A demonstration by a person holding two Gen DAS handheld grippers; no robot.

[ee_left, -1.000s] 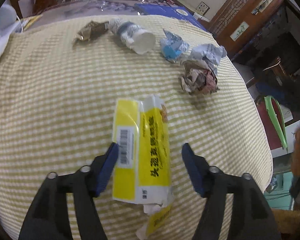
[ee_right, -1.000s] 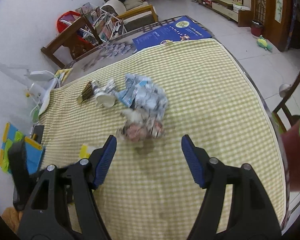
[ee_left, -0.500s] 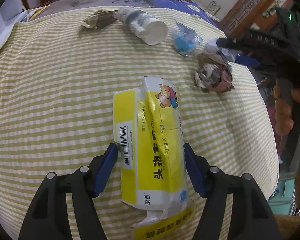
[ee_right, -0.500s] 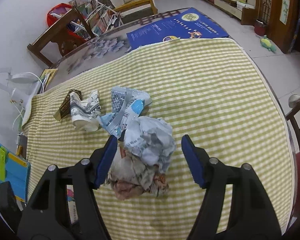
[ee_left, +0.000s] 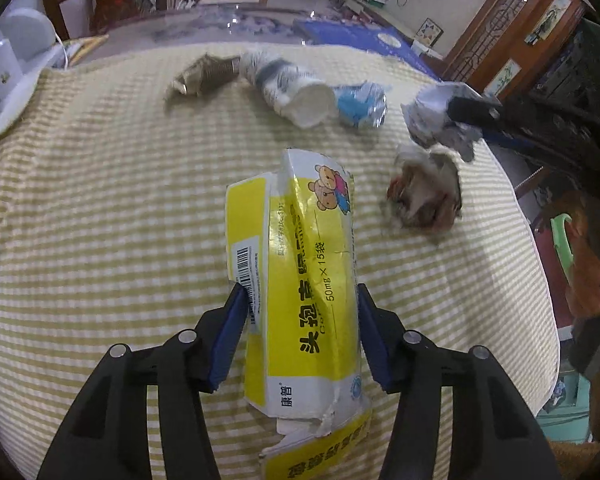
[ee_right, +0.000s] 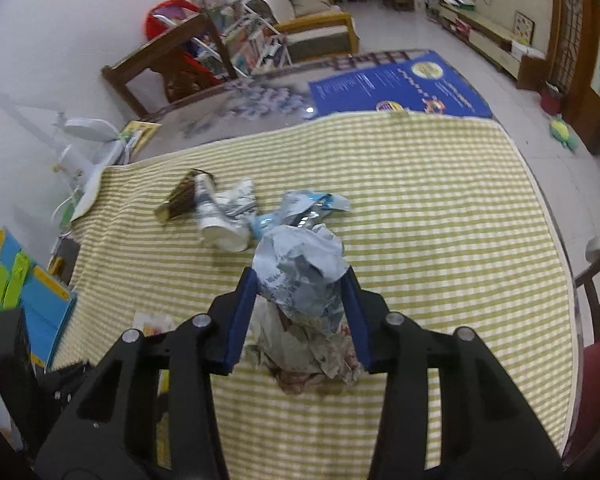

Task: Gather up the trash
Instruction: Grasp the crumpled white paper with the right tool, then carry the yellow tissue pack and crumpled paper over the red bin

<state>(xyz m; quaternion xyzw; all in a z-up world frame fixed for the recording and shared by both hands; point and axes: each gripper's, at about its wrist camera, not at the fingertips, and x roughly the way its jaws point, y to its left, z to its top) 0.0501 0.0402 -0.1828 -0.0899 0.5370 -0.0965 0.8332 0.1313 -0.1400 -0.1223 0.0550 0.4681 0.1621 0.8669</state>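
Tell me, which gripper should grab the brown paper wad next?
Probably the right gripper, once free: the brown wad lies directly beneath it. The left gripper is clamped on the yellow box, farther away.

White walls, pale tiled floor, a wooden chair (dark-stained) behind the table.

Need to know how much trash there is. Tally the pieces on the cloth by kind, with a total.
Yellow carton: 1
Paper cup: 1
Crumpled paper balls: 2
Blue wrapper: 1
Brown wrapper: 1
Total: 6
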